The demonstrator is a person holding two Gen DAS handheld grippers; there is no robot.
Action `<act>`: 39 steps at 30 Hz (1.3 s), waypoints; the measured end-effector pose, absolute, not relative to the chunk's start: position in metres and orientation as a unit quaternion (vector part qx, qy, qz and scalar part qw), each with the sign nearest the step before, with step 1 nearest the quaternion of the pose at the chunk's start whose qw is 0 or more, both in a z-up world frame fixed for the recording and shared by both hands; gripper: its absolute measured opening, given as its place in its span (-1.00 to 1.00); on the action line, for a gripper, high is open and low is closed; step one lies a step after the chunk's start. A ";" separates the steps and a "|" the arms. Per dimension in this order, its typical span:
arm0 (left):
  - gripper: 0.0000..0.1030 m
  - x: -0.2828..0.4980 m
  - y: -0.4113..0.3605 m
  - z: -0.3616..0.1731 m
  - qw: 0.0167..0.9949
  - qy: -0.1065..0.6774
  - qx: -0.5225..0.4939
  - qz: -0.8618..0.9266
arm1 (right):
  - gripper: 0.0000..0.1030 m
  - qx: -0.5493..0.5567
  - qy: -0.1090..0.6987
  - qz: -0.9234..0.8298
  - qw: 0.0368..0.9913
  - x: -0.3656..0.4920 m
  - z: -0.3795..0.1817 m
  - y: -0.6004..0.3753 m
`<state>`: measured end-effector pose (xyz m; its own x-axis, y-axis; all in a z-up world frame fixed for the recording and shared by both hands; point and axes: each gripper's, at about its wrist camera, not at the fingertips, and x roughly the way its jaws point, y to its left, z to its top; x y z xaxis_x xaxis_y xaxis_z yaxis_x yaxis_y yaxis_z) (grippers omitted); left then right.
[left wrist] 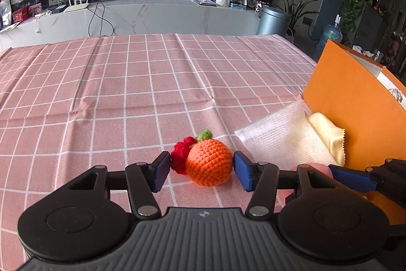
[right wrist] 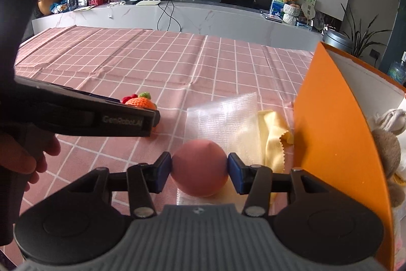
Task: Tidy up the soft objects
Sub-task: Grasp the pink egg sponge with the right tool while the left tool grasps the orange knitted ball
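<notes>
A crocheted orange (left wrist: 209,162) with a green leaf lies on the pink checked tablecloth (left wrist: 127,93), with a red crocheted piece (left wrist: 180,153) against its left side. My left gripper (left wrist: 201,168) is open around both, its pads beside them. It shows from the side in the right wrist view (right wrist: 152,118), with the orange (right wrist: 140,102) behind it. My right gripper (right wrist: 199,170) is shut on a pink soft ball (right wrist: 199,167), which rests over a white mesh cloth (right wrist: 223,116). A pale yellow cloth (right wrist: 274,134) lies beside it.
An open orange box (right wrist: 337,123) stands at the right, with plush toys (right wrist: 387,144) inside. The mesh cloth (left wrist: 281,139) and yellow cloth (left wrist: 327,134) lie against its wall (left wrist: 355,106). A marble counter (left wrist: 152,14) runs beyond the table's far edge.
</notes>
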<state>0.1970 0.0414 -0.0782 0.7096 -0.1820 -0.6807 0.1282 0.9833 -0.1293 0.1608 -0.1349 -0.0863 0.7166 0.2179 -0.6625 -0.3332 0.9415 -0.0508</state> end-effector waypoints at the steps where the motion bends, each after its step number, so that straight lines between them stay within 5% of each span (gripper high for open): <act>1: 0.18 0.197 0.040 -0.078 0.924 0.371 -0.033 -0.086 | -0.04 -0.080 0.347 0.152 0.922 0.160 -0.086 -0.135; 39: 0.14 0.078 0.054 -0.057 0.917 0.389 -0.044 -0.075 | -0.13 -0.077 0.345 0.210 0.912 0.070 -0.071 -0.146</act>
